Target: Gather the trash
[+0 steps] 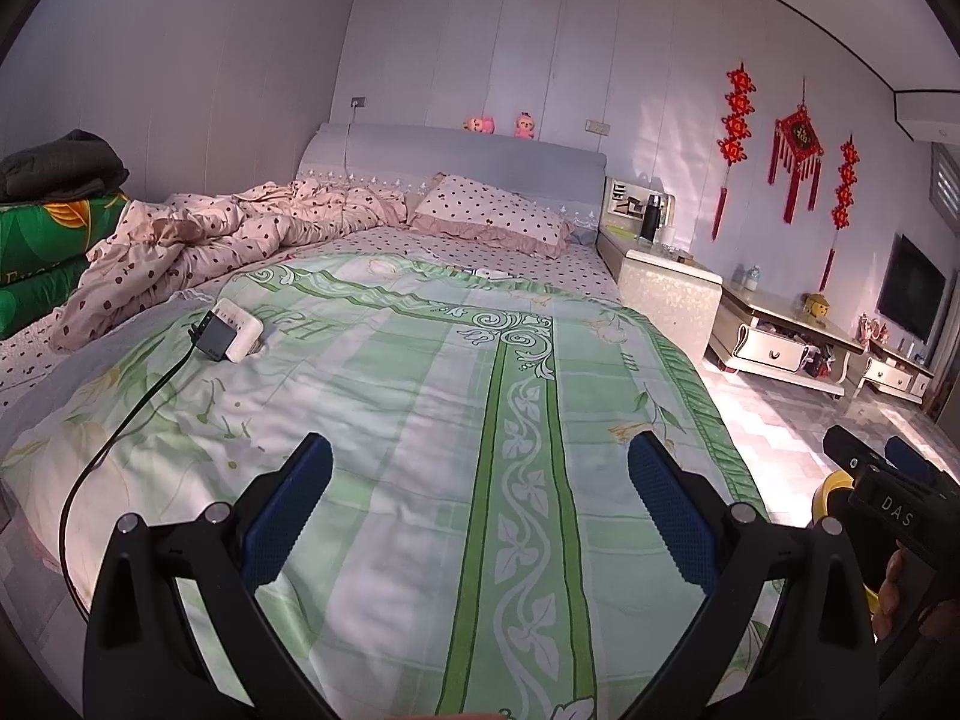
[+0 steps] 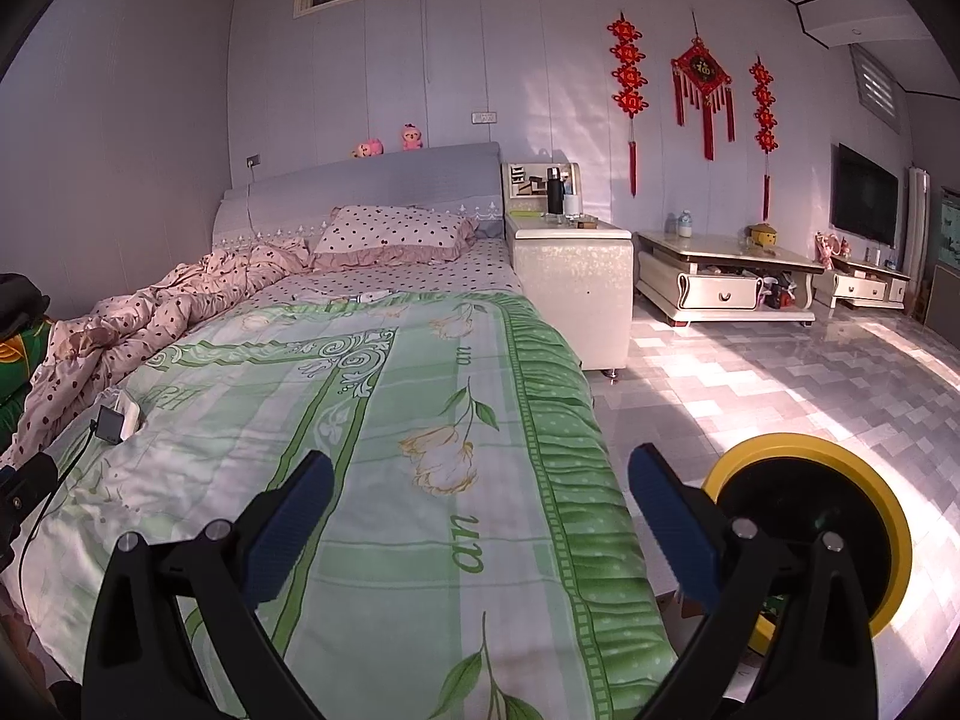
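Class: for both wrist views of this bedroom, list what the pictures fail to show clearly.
- Yellow-rimmed bin: the right wrist view's own fingers cover part of it; its contents stay dark.
- Small white items mid-bed: too small to identify.
- Coffee table shelf clutter: too small.
- Black cable: leaves the left wrist view's lower left.
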Action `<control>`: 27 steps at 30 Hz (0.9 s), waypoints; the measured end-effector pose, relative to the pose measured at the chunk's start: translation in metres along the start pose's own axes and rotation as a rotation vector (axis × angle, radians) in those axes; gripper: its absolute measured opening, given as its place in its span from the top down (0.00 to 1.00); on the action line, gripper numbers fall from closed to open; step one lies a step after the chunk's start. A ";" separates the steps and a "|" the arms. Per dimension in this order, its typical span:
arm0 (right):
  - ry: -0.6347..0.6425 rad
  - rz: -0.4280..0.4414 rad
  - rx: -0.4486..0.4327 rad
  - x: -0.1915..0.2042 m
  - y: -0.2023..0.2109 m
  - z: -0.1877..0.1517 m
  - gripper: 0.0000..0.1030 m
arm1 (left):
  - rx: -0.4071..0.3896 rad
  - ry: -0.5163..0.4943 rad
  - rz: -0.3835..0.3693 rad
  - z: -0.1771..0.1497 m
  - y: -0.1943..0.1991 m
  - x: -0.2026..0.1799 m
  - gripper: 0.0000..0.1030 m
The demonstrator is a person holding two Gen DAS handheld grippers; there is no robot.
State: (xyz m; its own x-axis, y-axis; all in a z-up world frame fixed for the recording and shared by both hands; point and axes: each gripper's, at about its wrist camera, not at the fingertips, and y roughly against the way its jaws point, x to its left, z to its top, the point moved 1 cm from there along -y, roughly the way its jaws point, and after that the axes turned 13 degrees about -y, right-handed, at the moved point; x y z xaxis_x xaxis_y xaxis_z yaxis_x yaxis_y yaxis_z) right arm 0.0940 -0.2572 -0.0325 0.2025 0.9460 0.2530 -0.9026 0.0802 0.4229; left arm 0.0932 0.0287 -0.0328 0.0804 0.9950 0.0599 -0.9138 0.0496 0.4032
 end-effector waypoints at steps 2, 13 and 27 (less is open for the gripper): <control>0.007 0.003 -0.023 0.002 0.007 0.001 0.08 | -0.010 -0.013 -0.001 0.002 0.008 -0.006 0.08; 0.001 0.024 -0.047 0.006 0.027 0.002 0.08 | -0.068 -0.046 -0.023 0.007 0.041 -0.027 0.08; -0.008 0.017 -0.039 0.003 0.029 -0.003 0.08 | -0.053 -0.039 -0.067 0.004 0.043 -0.032 0.08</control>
State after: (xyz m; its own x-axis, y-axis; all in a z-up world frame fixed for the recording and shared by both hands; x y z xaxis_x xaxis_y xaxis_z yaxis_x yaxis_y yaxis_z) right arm 0.0673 -0.2508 -0.0218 0.1897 0.9449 0.2667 -0.9200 0.0762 0.3846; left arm 0.0534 -0.0015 -0.0137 0.1561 0.9852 0.0703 -0.9257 0.1211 0.3584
